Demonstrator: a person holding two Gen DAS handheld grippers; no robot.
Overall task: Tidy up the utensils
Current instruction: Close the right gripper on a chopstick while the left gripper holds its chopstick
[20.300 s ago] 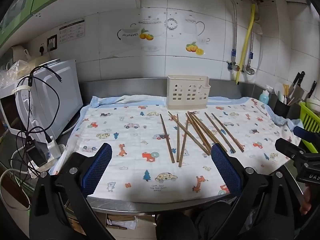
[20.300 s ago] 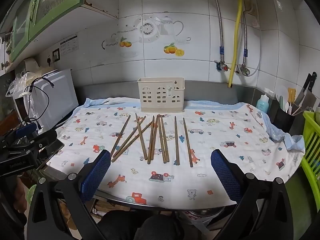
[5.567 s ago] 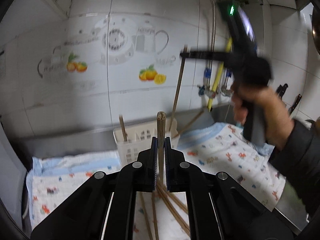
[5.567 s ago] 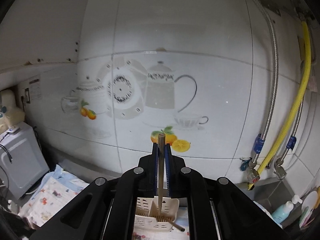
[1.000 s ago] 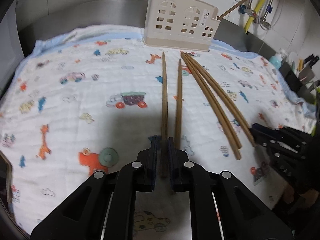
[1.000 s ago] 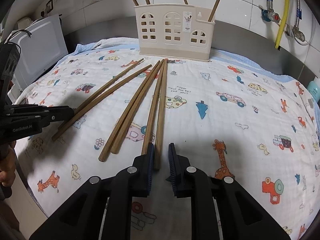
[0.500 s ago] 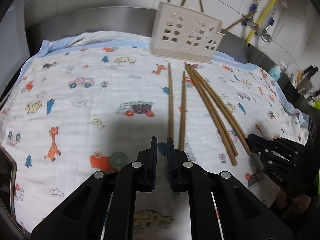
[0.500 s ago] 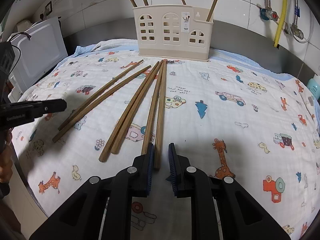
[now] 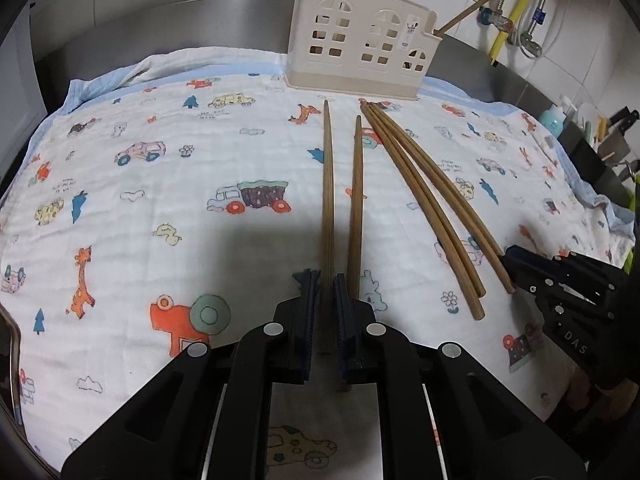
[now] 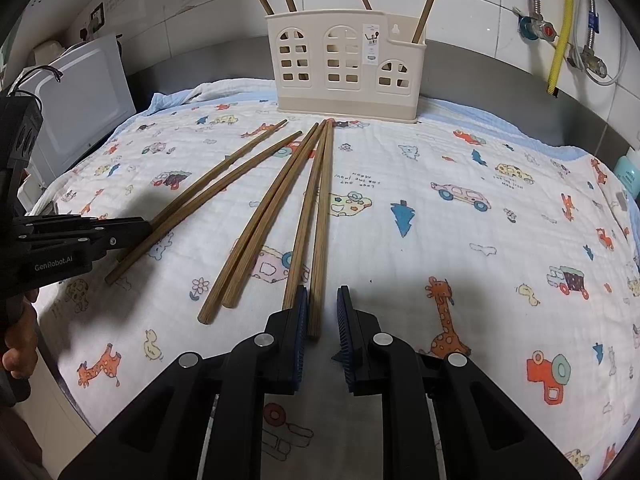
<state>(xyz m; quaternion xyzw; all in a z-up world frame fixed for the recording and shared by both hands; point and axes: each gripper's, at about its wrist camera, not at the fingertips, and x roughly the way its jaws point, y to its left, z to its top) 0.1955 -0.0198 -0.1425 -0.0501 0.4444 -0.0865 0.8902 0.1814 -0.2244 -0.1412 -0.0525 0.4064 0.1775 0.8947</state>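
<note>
Where blue pads (image 9: pixel 308 312) meet, chopstick (image 9: pixel 328 184) end hidden.

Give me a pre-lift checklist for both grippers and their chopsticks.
1. Left gripper straddles the leftmost chopstick: ok.
2. Left jaws clamped on it: cannot tell; the gap looks almost closed.
3. Second chopstick outside the left jaws: ok, it runs under the outer side of one finger.
4. Right gripper straddles the rightmost chopstick: ok.
5. Right jaws clamped: not ok; they stand open, with a gap on one side of the stick.
6. Holder upright at the back of the cloth, with four chopsticks standing in it: ok.
</note>
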